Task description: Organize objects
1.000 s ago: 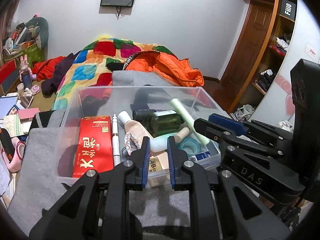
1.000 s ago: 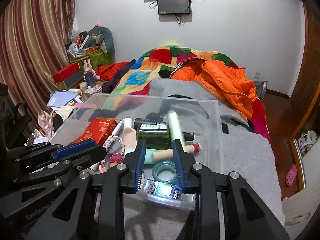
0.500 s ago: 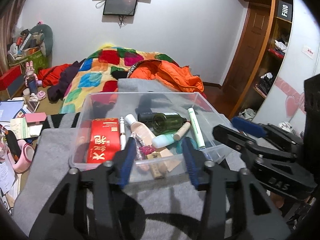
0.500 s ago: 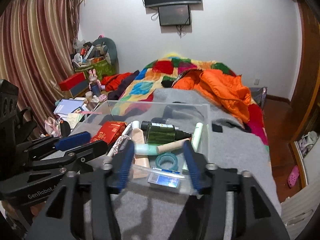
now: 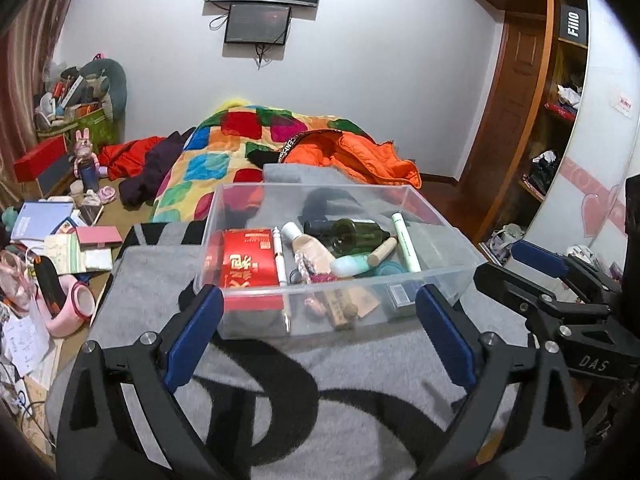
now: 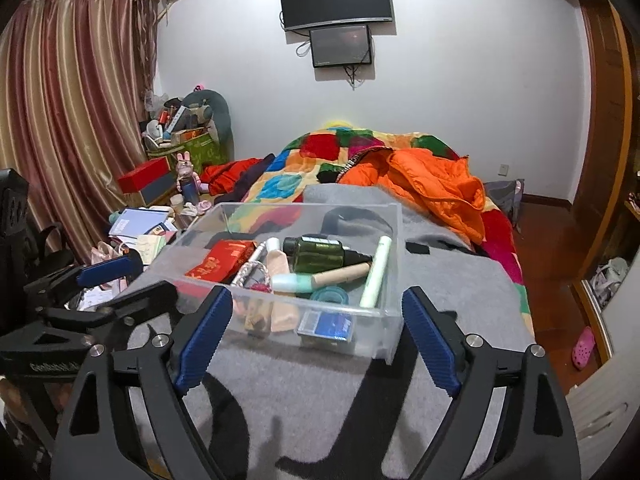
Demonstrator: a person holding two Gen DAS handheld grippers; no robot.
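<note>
Clear plastic bin (image 5: pixel 432 216) (image 6: pixel 394 240): stands on a grey blanket (image 5: pixel 320 380) (image 6: pixel 448 276) over the bed, just ahead of both grippers.

Contents, lying flat:
- red packet (image 5: pixel 248 264) (image 6: pixel 222 258), at the left;
- white pen (image 5: pixel 279 254) beside it;
- dark green bottle (image 5: pixel 348 233) (image 6: pixel 318 254), in the middle;
- pale green tube (image 5: pixel 405 242) (image 6: pixel 376 272), at the right;
- teal tape roll (image 6: pixel 330 294);
- blue box (image 6: pixel 326 325), against the near wall.

Left gripper (image 5: pixel 320 336): fingers spread wide, holding nothing, short of the bin.

Right gripper (image 6: pixel 316 340): fingers likewise spread wide and empty, short of the bin.

Behind: patchwork quilt (image 5: pixel 224 152) and orange jacket (image 6: pixel 436 188).
</note>
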